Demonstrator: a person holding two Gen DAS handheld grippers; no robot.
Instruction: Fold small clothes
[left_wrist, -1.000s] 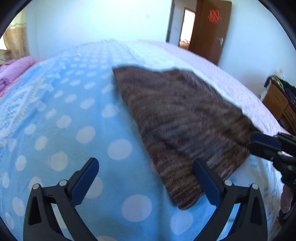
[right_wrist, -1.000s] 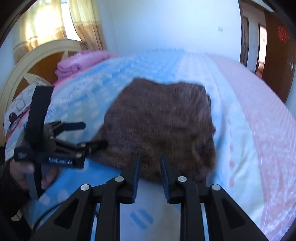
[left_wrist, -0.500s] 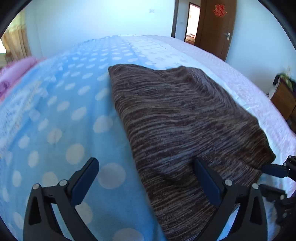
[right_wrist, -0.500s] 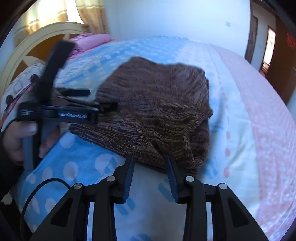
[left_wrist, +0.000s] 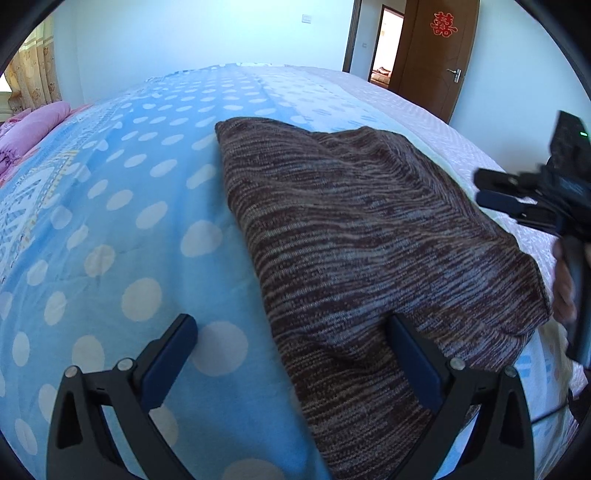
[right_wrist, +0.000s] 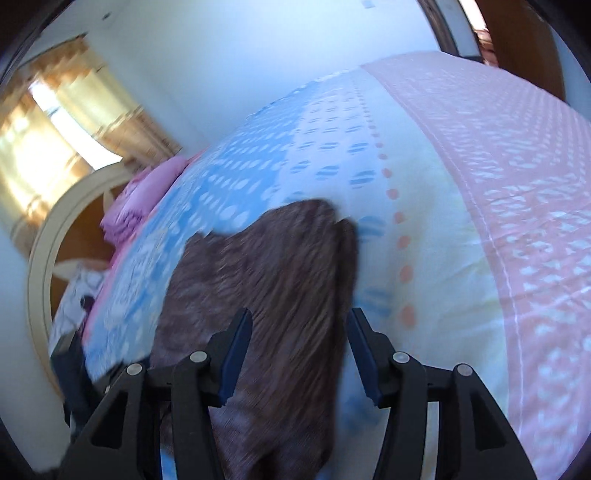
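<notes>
A folded brown striped knit garment (left_wrist: 354, 236) lies on the bed's blue polka-dot cover (left_wrist: 122, 206). My left gripper (left_wrist: 291, 354) is open; its right finger rests on the garment's near edge and its left finger is over the cover. In the right wrist view, blurred by motion, my right gripper (right_wrist: 299, 350) is open above the garment (right_wrist: 280, 295). The right gripper also shows in the left wrist view (left_wrist: 517, 195), raised off the garment's right side.
Folded pink bedding (left_wrist: 26, 133) lies at the bed's far left, by a curved headboard (right_wrist: 48, 266). A pink patterned strip (right_wrist: 517, 184) covers the bed's right side. A brown door (left_wrist: 436, 51) stands open at the back right.
My right gripper opened, lifted away from the garment's edge and swung up over it. The left gripper stayed open and moved a little closer to the garment.
</notes>
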